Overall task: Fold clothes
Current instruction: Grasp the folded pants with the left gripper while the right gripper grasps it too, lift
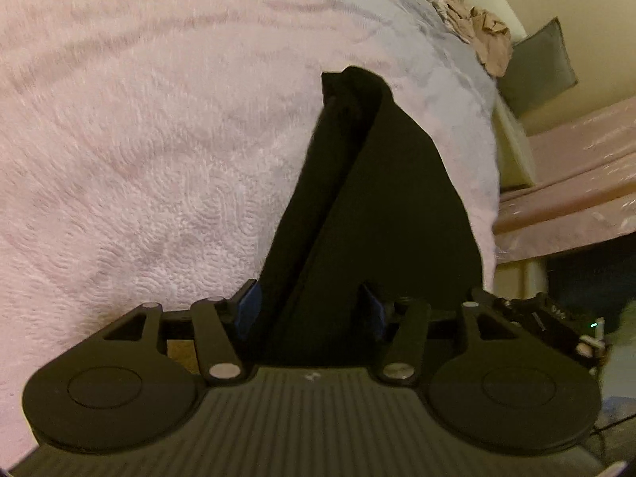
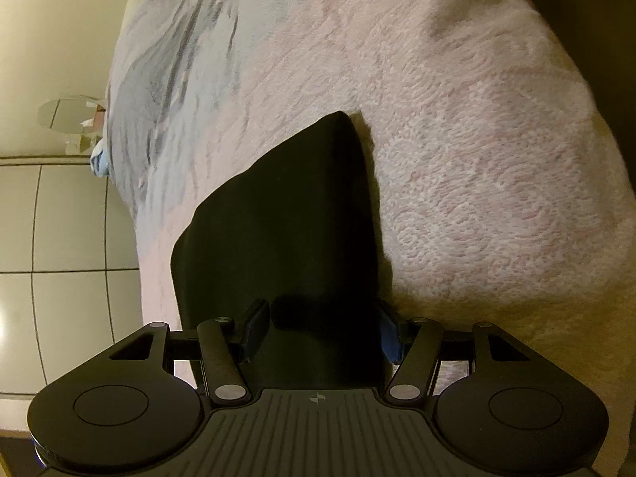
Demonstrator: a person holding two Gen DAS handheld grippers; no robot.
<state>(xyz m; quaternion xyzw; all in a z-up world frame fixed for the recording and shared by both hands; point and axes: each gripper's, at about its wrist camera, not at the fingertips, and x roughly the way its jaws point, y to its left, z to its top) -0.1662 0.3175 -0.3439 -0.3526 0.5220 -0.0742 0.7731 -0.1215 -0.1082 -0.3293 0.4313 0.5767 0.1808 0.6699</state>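
Your left gripper [image 1: 312, 310] has black garment [image 1: 369, 198] between its part-open fingers; whether they pinch it, I cannot tell. Your right gripper [image 2: 322, 332] likewise. Beyond, the cloth hangs over the pink blanket [image 1: 139, 139].

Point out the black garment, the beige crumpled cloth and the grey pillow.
black garment [image 1: 381, 183]: left wrist view, on its broad right panel.
beige crumpled cloth [image 1: 485, 35]: left wrist view, on the heap's middle.
grey pillow [image 1: 544, 63]: left wrist view, on its face.
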